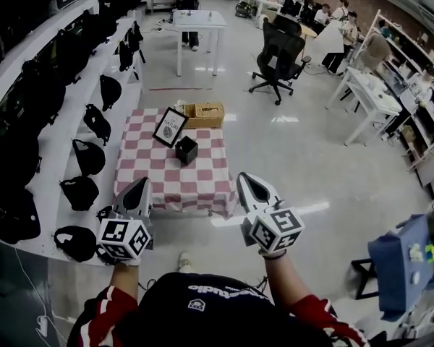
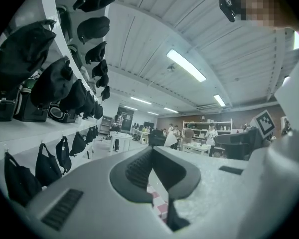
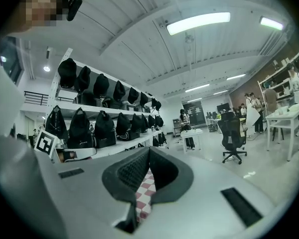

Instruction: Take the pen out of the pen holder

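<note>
Along the left wall, white shelves [image 1: 58, 132] carried rows of black bags [image 1: 89, 156]. Just right of them, low in the head view, the left gripper [image 1: 136, 191] was held level and pointed toward a low table [image 1: 141, 172] covered in a red-and-white checked cloth. Its jaws were pressed together at the tips with nothing between them, and its own view showed only a sliver of the checked cloth through the gap behind the pads.

On the table stood a framed picture [image 1: 170, 127], tilted. Just beside it, toward the near edge, was the black pen holder [image 1: 186, 150], upright and well apart from both grippers. The pen itself was too small to make out. A wicker basket [image 1: 205, 114] sat at the far edge, to the right of the frame.

Right of the table's near corner, the right gripper [image 1: 252, 186] was also level and aimed the same way. Its jaws were closed tip to tip and held nothing.

Farther back stood a white desk [image 1: 199, 22], and to the right of it a black office chair [image 1: 278, 53] on the bare floor.
</note>
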A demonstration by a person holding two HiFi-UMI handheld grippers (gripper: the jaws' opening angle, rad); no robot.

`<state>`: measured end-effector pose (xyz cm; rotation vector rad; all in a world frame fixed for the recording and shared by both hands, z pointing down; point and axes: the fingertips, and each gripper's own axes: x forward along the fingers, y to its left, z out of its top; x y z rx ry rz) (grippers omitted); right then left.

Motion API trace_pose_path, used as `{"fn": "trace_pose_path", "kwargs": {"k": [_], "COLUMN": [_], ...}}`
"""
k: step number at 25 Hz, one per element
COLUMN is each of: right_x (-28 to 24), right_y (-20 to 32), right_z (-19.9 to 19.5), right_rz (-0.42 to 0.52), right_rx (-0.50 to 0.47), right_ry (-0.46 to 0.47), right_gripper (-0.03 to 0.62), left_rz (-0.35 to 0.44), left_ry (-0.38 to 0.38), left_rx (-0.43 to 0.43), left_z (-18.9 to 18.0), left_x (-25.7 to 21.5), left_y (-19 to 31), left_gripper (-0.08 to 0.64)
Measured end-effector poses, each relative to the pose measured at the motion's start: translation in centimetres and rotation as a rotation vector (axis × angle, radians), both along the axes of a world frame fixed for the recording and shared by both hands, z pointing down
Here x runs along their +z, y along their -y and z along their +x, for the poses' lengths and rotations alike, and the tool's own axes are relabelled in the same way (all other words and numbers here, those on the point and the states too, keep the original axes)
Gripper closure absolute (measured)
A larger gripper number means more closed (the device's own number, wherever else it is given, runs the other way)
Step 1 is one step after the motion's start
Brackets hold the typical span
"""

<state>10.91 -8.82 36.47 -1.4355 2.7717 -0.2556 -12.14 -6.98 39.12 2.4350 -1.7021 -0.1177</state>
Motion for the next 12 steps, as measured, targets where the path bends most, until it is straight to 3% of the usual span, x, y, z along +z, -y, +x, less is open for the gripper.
{"fn": "trace_pose_path", "kwargs": {"k": [12], "right_x": [-0.2], "right_y": [7.3], "right_z": [-2.7], "right_rz": [-0.010], "right_rx": [0.059], "right_ry": [-0.028], "right_gripper": [0.597], "left_rz": [0.002], "left_ry": [0.013], "left_rx": [0.085], "left_z": [-2.0], "left_x": [-0.1], "left_y": [9.1], "left_gripper": [0.557]}}
